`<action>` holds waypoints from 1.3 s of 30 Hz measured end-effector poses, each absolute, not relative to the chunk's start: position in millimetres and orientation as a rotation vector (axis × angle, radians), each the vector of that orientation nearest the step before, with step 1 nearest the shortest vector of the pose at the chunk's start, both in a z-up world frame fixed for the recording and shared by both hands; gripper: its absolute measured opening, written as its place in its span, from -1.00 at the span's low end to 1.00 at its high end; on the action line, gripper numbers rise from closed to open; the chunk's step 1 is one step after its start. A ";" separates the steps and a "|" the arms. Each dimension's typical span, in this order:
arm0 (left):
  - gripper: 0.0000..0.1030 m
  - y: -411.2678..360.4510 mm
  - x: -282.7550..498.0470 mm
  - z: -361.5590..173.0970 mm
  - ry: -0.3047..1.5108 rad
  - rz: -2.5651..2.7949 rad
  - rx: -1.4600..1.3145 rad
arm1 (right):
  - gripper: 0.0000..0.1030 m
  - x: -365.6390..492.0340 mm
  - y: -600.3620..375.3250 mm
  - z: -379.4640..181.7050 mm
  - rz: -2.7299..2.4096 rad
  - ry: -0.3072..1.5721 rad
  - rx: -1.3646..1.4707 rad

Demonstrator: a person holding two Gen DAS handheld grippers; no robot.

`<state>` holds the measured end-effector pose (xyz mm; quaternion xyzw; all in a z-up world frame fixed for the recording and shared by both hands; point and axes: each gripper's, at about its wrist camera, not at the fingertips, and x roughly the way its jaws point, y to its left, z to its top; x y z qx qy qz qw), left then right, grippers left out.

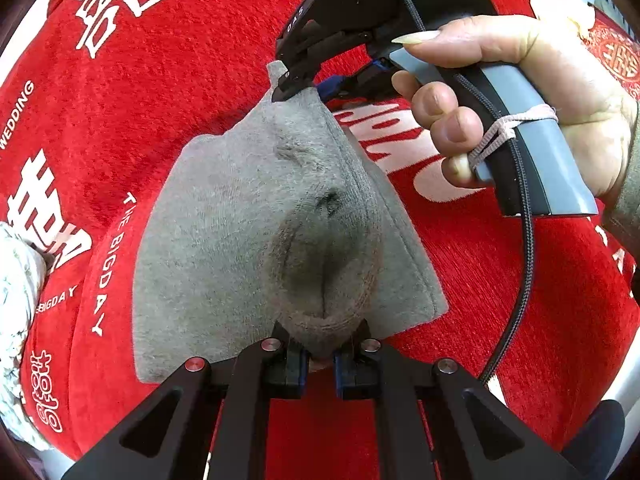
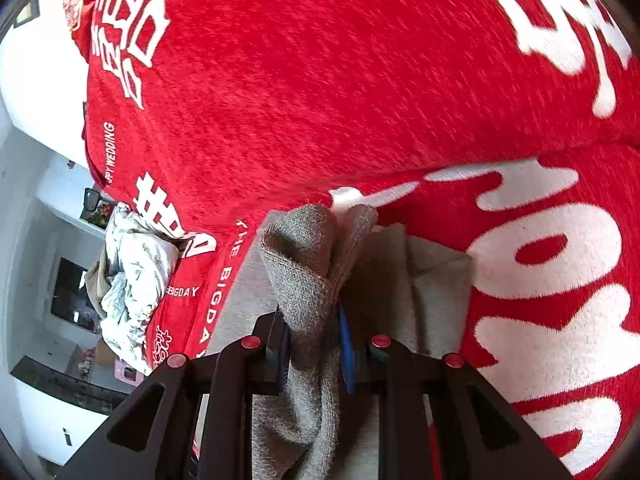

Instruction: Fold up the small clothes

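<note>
A small grey knit garment hangs stretched over the red blanket, held at two ends. At the bottom of the left wrist view my left gripper is shut on its near hem. My right gripper pinches the far corner at the top of that view, a hand around its grey handle. In the right wrist view the right gripper is shut on a bunched fold of the grey garment, whose lower part drapes flat below and to the right.
A red plush blanket with white lettering covers the whole surface. A crumpled pale printed cloth lies at its left edge, also showing as pale cloth in the left wrist view. Beyond the blanket edge are white shelves and floor.
</note>
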<state>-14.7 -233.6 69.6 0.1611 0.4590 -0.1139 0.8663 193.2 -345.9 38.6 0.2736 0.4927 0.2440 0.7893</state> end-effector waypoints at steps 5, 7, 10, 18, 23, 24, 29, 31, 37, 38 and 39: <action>-0.81 -239.0 -12.7 59.9 0.973 -0.232 0.364 | -0.57 195.2 -350.5 23.3 0.520 1.079 0.607; -0.81 -239.1 -10.7 58.0 0.976 -0.230 0.369 | -0.57 195.1 -353.5 17.9 0.519 1.082 0.618; -0.81 -240.8 -9.9 55.1 0.975 -0.229 0.381 | -0.57 194.1 -357.0 12.2 0.519 1.083 0.628; -0.81 -244.2 -7.1 51.0 0.981 -0.227 0.391 | -0.57 193.0 -364.6 6.5 0.523 1.079 0.651; -0.81 -244.6 -9.0 61.0 0.973 -0.248 0.376 | -0.57 190.0 -370.3 20.9 0.544 1.043 0.667; -0.81 -245.0 -9.3 62.4 0.969 -0.252 0.373 | -0.57 189.5 -373.2 23.3 0.550 1.036 0.667; -0.81 -245.9 -4.4 50.2 1.003 -0.250 0.369 | -0.57 193.4 -373.4 13.4 0.518 1.074 0.648; -0.81 -245.4 -3.8 47.6 1.001 -0.250 0.370 | -0.56 193.9 -371.4 2.3 0.488 1.092 0.638; 0.16 -236.3 -2.4 51.4 1.025 -0.301 0.310 | 0.00 190.7 -382.7 2.3 0.418 1.093 0.665; 0.40 -232.5 -3.0 53.9 1.022 -0.306 0.282 | 0.00 188.8 -386.7 7.1 0.422 1.075 0.668; 0.41 -228.9 -4.9 58.1 1.011 -0.318 0.258 | 0.02 186.5 -391.2 12.8 0.425 1.061 0.671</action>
